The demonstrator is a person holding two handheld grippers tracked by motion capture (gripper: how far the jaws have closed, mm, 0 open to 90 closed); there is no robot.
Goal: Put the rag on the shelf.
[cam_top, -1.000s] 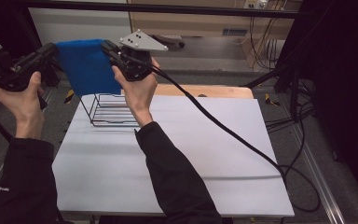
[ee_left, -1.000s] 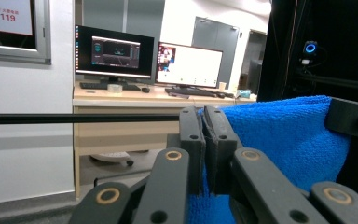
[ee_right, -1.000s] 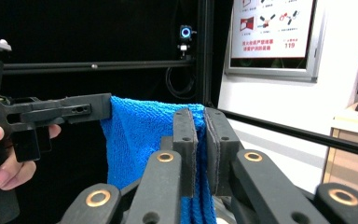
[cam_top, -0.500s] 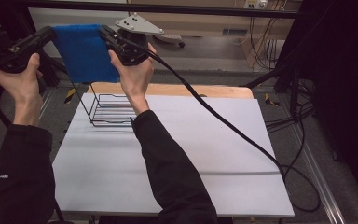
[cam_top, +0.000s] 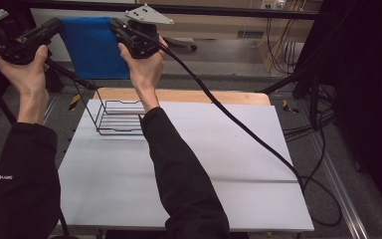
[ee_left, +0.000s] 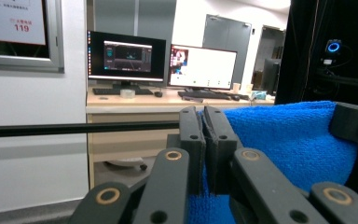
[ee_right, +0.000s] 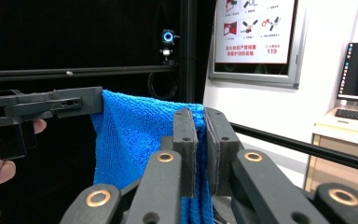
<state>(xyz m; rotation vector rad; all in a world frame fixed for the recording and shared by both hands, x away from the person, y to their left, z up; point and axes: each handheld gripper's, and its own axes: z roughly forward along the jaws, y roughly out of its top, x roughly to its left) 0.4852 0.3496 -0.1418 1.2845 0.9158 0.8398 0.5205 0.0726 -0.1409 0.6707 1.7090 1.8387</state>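
Blue towel (cam_top: 93,47); monitors (ee_left: 162,63) behind

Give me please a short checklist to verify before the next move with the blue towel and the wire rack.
1. Left tool shut on blue towel: ok, jaws pinch its top edge.
2. Right tool shut on the towel: ok, cloth sits between its jaws.
3. Towel spread between both tools: ok, it hangs flat from the two upper corners.
4. Towel clear of the wire rack: ok, it hangs above and behind the rack.
5. Rack standing steady on the white table: ok, upright near the far left.
6. Right tool's cable free of the rack: ok, it trails to the right.
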